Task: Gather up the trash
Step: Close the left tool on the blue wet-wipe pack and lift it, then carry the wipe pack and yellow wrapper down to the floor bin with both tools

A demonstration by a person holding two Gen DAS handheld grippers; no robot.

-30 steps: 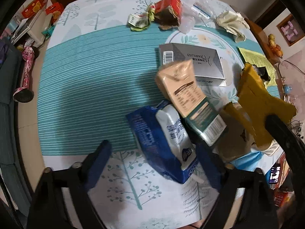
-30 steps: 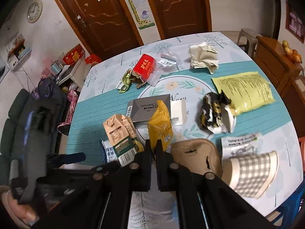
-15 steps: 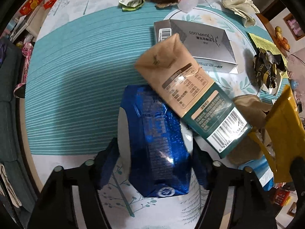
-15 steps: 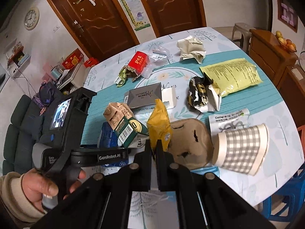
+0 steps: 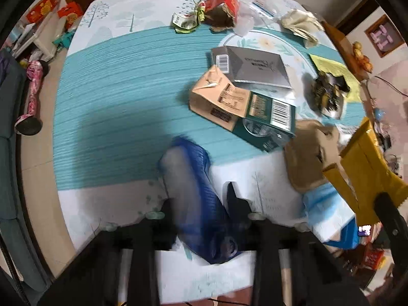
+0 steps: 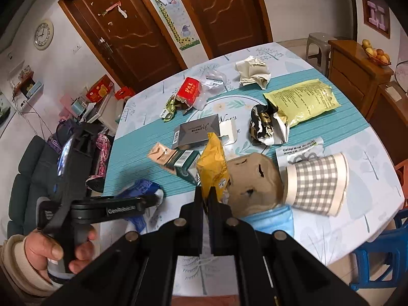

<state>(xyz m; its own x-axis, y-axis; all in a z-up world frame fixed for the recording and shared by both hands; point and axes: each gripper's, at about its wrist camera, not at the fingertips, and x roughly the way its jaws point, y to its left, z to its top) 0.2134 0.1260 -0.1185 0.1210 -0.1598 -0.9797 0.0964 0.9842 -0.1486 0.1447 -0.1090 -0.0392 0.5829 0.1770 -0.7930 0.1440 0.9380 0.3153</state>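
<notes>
Both tongs clamp: left gripper (image 5: 201, 204) squeezes the soft, crushable blue pouch (image 5: 196, 191) mid-body near the desk's front edge, jaws having just closed, right gripper (image 6: 206, 191) pinches the light yellow packet (image 6: 213, 164).

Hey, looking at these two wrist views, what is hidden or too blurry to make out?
- Crumpled blue plastic wrapper, left wrist view: motion blur smears its print, and the left gripper hides its lower end.
- Yellow foil snack bag, right wrist view: the right gripper hides its bottom edge.
- Light blue face mask: mostly under the brown cardboard cup tray.

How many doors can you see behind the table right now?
2. Both brown wooden doors stand in the far wall in the right wrist view: one left of the giraffe height chart, one right of it. Others may be out of view.
</notes>
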